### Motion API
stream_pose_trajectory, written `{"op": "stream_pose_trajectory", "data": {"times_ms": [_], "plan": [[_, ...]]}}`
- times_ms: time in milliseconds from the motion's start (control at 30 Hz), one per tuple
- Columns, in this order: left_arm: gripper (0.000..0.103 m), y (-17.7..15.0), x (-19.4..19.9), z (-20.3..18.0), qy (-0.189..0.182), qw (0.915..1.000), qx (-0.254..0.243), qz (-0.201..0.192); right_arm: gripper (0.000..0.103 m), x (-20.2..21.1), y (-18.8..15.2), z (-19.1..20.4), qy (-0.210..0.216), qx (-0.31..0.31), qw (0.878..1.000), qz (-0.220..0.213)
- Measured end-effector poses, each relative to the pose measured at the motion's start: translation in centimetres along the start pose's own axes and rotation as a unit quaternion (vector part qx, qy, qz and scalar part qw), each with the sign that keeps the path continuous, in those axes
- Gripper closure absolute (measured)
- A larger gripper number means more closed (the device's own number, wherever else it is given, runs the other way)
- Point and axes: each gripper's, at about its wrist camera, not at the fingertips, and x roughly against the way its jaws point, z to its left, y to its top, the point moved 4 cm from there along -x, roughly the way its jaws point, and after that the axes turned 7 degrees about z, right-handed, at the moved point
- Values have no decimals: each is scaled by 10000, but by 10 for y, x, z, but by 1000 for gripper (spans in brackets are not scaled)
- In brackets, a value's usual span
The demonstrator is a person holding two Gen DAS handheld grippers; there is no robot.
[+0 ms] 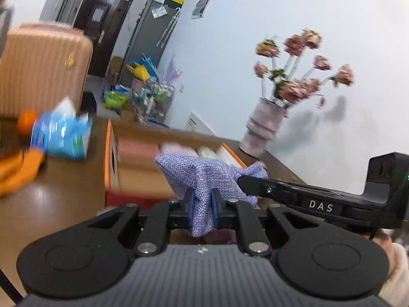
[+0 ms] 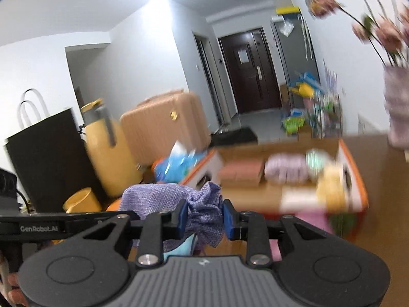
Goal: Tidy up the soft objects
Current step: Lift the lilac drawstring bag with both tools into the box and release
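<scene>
Left wrist view showed the left gripper (image 1: 203,208) pinching a lavender woven fabric cloth (image 1: 204,176) between its blue pads, held in the air above the brown wooden table (image 1: 64,192). The right gripper (image 2: 205,217) clamped another bunched part of the same cloth (image 2: 204,207). Behind it stood an orange-edged cardboard box (image 2: 354,179) holding folded soft items, near a pale ribbed vase of pink flowers (image 1: 263,125).

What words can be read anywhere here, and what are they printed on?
"DAS": on the side of the right tool, seen in the left wrist view.
"GenRobot.AI": on the side of the left tool, seen in the right wrist view.
Papers on the door and fridge: too blurred to read.
</scene>
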Motion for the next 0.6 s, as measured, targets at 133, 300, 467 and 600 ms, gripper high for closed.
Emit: {"op": "stream_pose_trajectory", "data": {"times_ms": [133, 300, 467, 600], "plan": [[89, 37, -62, 32, 359, 9984, 96, 425, 75, -68, 29, -27, -99, -362, 9982, 477], [87, 25, -115, 58, 1036, 9879, -262, 1126, 75, -132, 20, -40, -410, -231, 9922, 1151], [77, 22, -111, 71, 1168, 9861, -321, 1141, 70, -159, 1, -24, -758, 420, 9846, 1518], [68, 34, -92, 69, 1273, 9873, -466, 834, 49, -158, 5, -21, -758, 445, 9840, 1547]]}}
